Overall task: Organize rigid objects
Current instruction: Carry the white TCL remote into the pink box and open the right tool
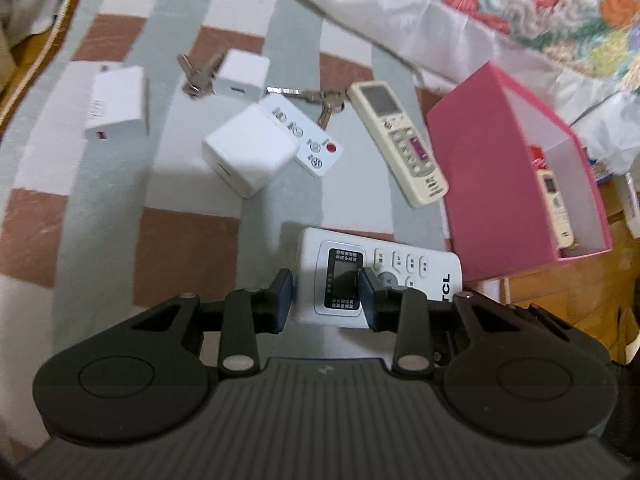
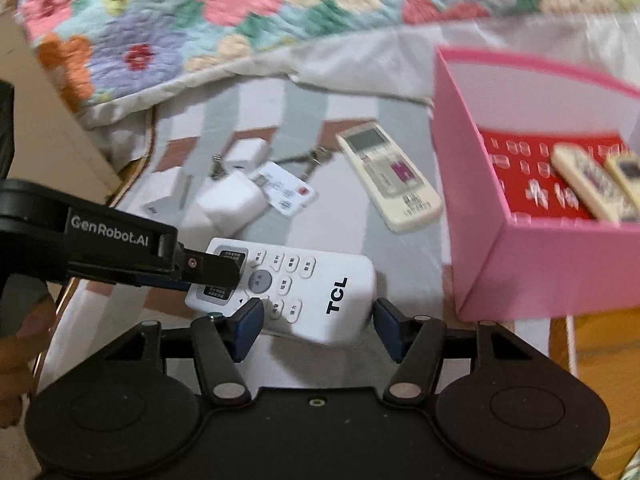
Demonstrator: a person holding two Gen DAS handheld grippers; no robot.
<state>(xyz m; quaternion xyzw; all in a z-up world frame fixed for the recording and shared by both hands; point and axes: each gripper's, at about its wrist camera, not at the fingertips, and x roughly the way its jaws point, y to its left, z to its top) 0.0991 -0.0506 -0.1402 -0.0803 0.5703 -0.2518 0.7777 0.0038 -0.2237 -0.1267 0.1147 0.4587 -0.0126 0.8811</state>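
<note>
A white TCL remote [image 1: 384, 276] [image 2: 308, 292] lies on the checked bedsheet. My left gripper [image 1: 325, 300] has its jaws around the remote's screen end; one finger lies over the screen, and it also shows in the right wrist view [image 2: 216, 270]. Whether it grips the remote I cannot tell. My right gripper [image 2: 318, 326] is open, its pads on either side of the remote's TCL end, apart from it. A pink box [image 1: 516, 184] [image 2: 520, 216] at the right holds two cream remotes [image 2: 592, 184].
On the sheet lie a cream remote [image 1: 400, 140] [image 2: 390, 176], three white chargers [image 1: 248, 152], a flat white key-fob remote [image 1: 312, 140], and two key bunches [image 1: 196, 76]. A floral quilt [image 2: 180, 20] lies behind. The wooden bed edge [image 1: 560, 300] is at right.
</note>
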